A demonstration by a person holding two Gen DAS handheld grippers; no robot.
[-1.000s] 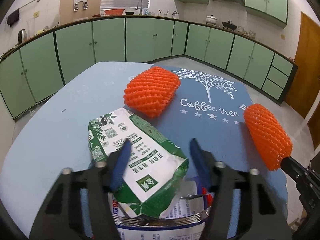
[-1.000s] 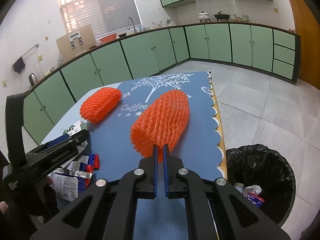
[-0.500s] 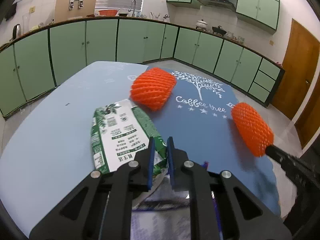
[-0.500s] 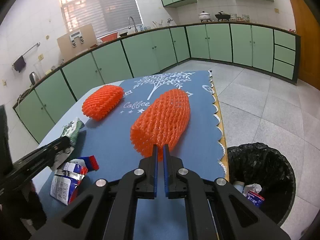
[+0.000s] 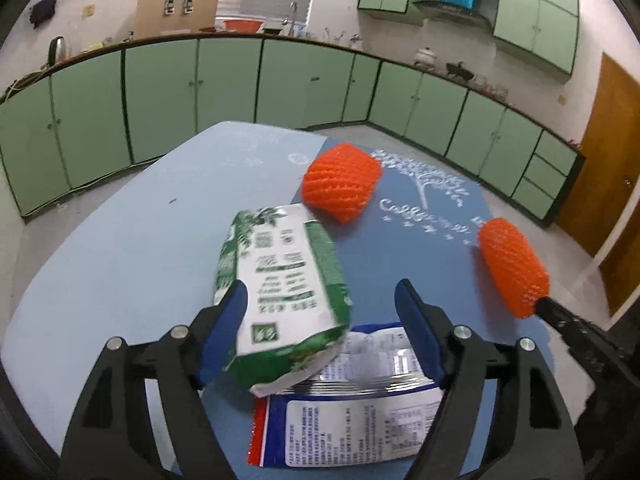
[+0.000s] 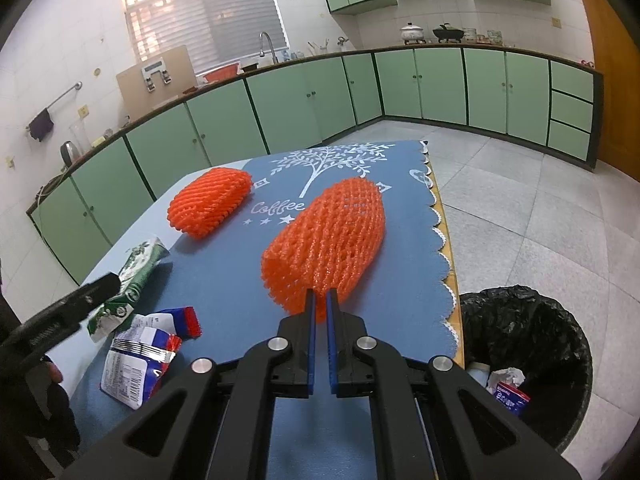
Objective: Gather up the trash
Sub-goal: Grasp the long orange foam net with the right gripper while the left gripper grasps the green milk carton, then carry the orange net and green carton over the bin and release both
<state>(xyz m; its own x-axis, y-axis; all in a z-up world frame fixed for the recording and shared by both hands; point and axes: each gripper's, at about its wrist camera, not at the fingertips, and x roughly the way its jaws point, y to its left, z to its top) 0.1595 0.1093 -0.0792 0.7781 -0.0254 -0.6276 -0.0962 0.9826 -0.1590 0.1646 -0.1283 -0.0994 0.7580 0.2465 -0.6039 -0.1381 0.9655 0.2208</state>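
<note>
From the left wrist, the left gripper point(image 5: 320, 300) is spreading its jaws, released, with the green wrapper point(image 5: 280, 292) lying between the blue fingers point(image 5: 228, 320) and overlapping the blue-and-white packet point(image 5: 360, 412) on the blue tablecloth point(image 5: 120, 260), while one orange foam net point(image 5: 340, 186) is sitting further back. From the right wrist, the right gripper point(image 6: 320, 312) is clenching the near end of the second orange foam net point(image 6: 328, 252), holding it over the cloth's scalloped edge, and the black-lined trash bin point(image 6: 528, 360) is standing on the floor just beside the table
</note>
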